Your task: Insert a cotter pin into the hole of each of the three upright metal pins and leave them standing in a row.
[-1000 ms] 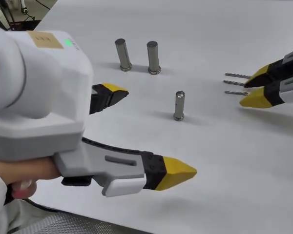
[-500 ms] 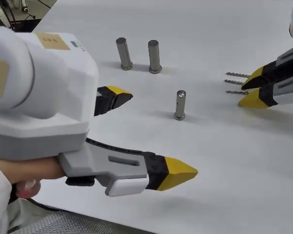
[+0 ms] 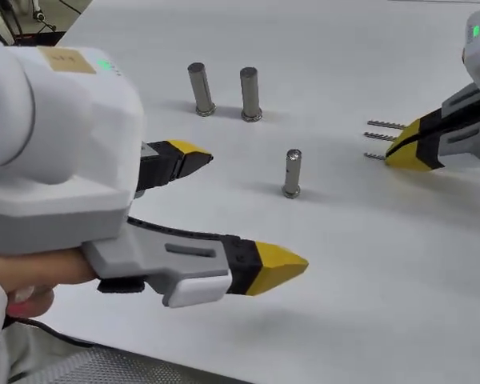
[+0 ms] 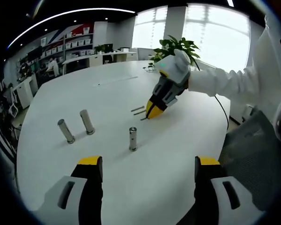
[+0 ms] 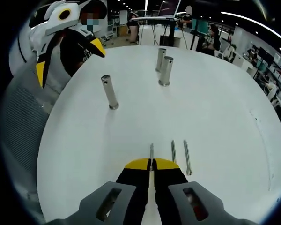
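Three upright metal pins stand on the white table (image 3: 360,264): two side by side at the back (image 3: 198,90) (image 3: 250,94) and one nearer (image 3: 293,173). Three cotter pins lie at the right. My right gripper (image 3: 394,157) is shut on the nearest cotter pin (image 5: 151,153), which pokes out from between its yellow tips (image 5: 151,164). The other two cotter pins (image 5: 173,151) (image 5: 187,157) lie beside it on the table. My left gripper (image 3: 240,210) is wide open with nothing between its fingers, short of the nearer metal pin (image 4: 133,138).
The table's near edge (image 3: 168,352) runs just below my left gripper. A person's sleeve (image 4: 225,79) stretches in from the right in the left gripper view. Desks, shelves and a potted plant (image 4: 175,46) stand far behind.
The right gripper's jaws, open around the cotter pins before, have shut on the nearest one. The left gripper has hardly shifted.
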